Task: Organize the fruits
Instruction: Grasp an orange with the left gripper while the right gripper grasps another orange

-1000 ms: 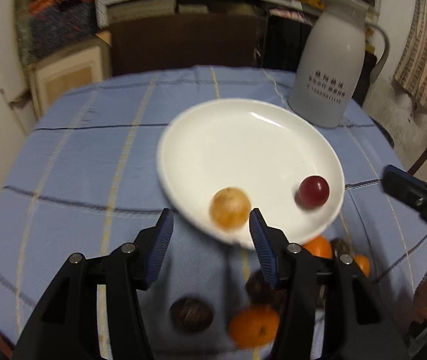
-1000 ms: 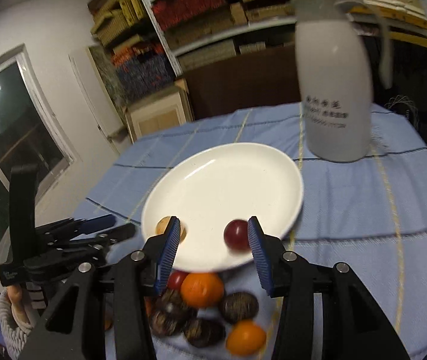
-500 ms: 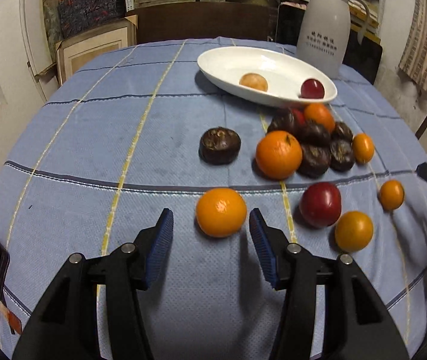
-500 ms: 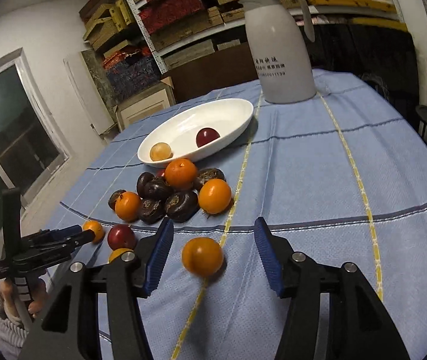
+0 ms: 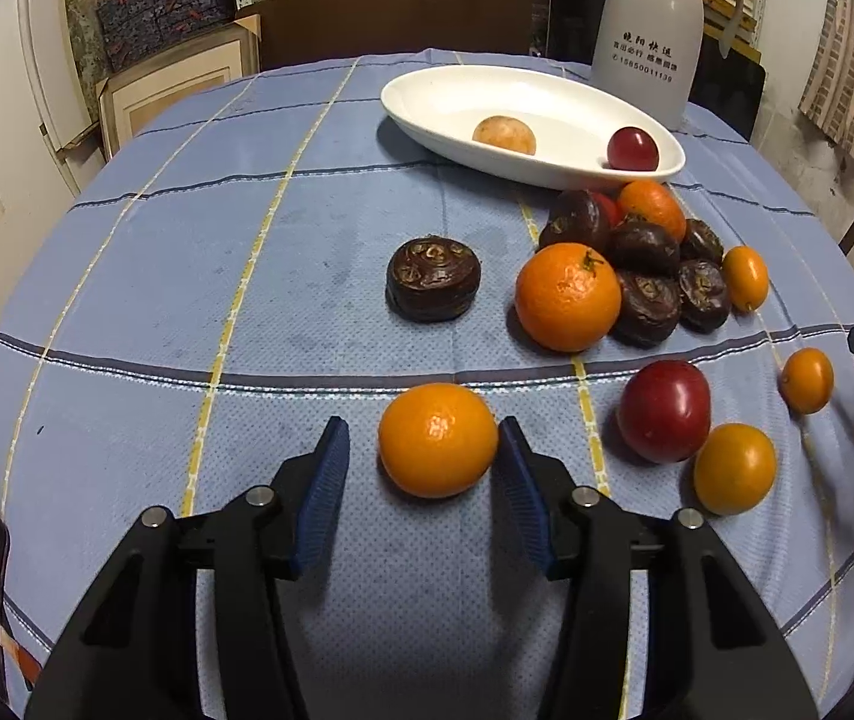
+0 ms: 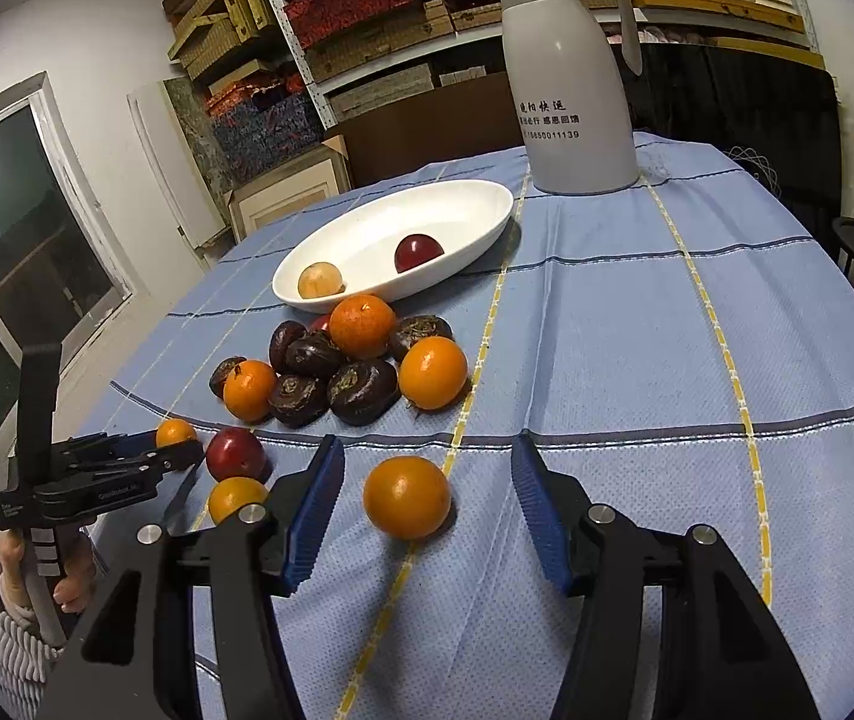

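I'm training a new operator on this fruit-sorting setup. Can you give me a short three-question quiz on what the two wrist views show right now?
1. True or false: the white plate already holds two fruits.
2. What lies between the left gripper jaws?
A. dark chestnut-like fruit
B. orange
C. red fruit
3. Fill in: the right gripper jaws are ____ around a small orange fruit.

Key: 1 true; 2 B, the orange; 3 open, not touching it.

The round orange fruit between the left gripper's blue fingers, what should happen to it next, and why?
Probably close the left gripper on the round orange fruit: the jaws are open with it between them, and the white oval plate holds only two fruits.
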Available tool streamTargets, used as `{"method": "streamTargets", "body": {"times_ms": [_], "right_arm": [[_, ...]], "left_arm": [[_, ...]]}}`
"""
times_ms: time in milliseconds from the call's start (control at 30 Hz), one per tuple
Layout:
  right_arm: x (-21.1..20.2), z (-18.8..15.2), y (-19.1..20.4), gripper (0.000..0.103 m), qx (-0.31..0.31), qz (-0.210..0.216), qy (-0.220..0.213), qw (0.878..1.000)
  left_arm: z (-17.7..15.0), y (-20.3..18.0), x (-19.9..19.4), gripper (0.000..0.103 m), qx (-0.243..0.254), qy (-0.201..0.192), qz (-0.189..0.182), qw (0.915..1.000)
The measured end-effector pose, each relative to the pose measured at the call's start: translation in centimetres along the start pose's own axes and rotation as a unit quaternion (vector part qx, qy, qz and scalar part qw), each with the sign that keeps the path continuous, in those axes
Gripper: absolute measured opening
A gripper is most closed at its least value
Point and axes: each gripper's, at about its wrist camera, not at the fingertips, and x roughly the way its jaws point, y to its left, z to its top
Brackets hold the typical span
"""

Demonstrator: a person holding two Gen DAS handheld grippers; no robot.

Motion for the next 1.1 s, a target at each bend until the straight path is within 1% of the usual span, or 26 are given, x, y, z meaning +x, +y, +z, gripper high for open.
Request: {"method": "streamTargets", "body": {"times_ms": [33, 100, 200, 300, 333, 533, 600, 700, 900, 967, 1000, 1067, 1100], "right_arm": [[0.1, 0.0, 0.0, 0.058, 0.001, 0.000, 0.001, 1.000], [0.3, 0.0, -0.1, 0.059, 0.004, 0.000, 0.007, 1.000], [0.5, 0.0, -0.1, 0.059, 0.005, 0.000, 0.012, 1.000], [0.7, -0.1, -0.2, 0.059, 0.007, 0.001, 0.018, 1.000], [0.7, -0.1, -0.2, 0.059, 0.008, 0.001, 0.019, 1.000], [1.4, -0.3, -0.6, 0.059, 0.019, 0.011, 0.041, 0.999], [1.5, -0.3, -0.6, 0.059, 0.019, 0.011, 0.042, 0.999], [1.8, -0.4, -0.4, 0.059, 0.012, 0.009, 0.048, 0.999], [3.4, -0.5, 0.9, 0.058, -0.011, 0.006, 0.077, 0.997], [4.1, -0.5, 1.2, 0.056, -0.017, 0.002, 0.090, 0.996], [4.6, -0.5, 1.3, 0.053, -0.019, 0.000, 0.098, 0.995], [4.7, -0.4, 1.6, 0.048, -0.024, -0.001, 0.097, 0.995], [4.8, -0.4, 1.7, 0.043, -0.025, -0.002, 0.100, 0.995]], "left_arm": [[0.1, 0.1, 0.1, 0.045, -0.002, 0.001, -0.003, 1.0000], [0.2, 0.4, 0.3, 0.044, -0.008, 0.004, -0.011, 0.9999], [0.6, 0.3, 0.5, 0.044, -0.006, 0.002, -0.008, 1.0000], [0.9, 0.0, 0.8, 0.040, 0.002, 0.001, -0.004, 1.0000], [0.9, -0.1, 0.9, 0.037, 0.003, 0.001, -0.007, 1.0000], [1.0, 0.0, 0.6, 0.037, 0.003, -0.006, -0.010, 0.9999], [0.9, 0.0, 0.3, 0.037, 0.002, -0.012, -0.011, 0.9999], [0.9, 0.0, 0.0, 0.037, 0.000, -0.017, -0.011, 0.9998], [0.8, 0.1, -0.1, 0.037, -0.001, -0.019, -0.015, 0.9997], [0.8, -0.1, 0.0, 0.037, 0.001, -0.017, -0.016, 0.9997], [0.8, -0.2, 0.0, 0.037, 0.003, -0.016, -0.015, 0.9998], [0.7, -0.3, 0.1, 0.037, 0.005, -0.013, -0.013, 0.9998], [0.7, -0.4, 0.2, 0.037, 0.007, -0.012, -0.013, 0.9998]]}}
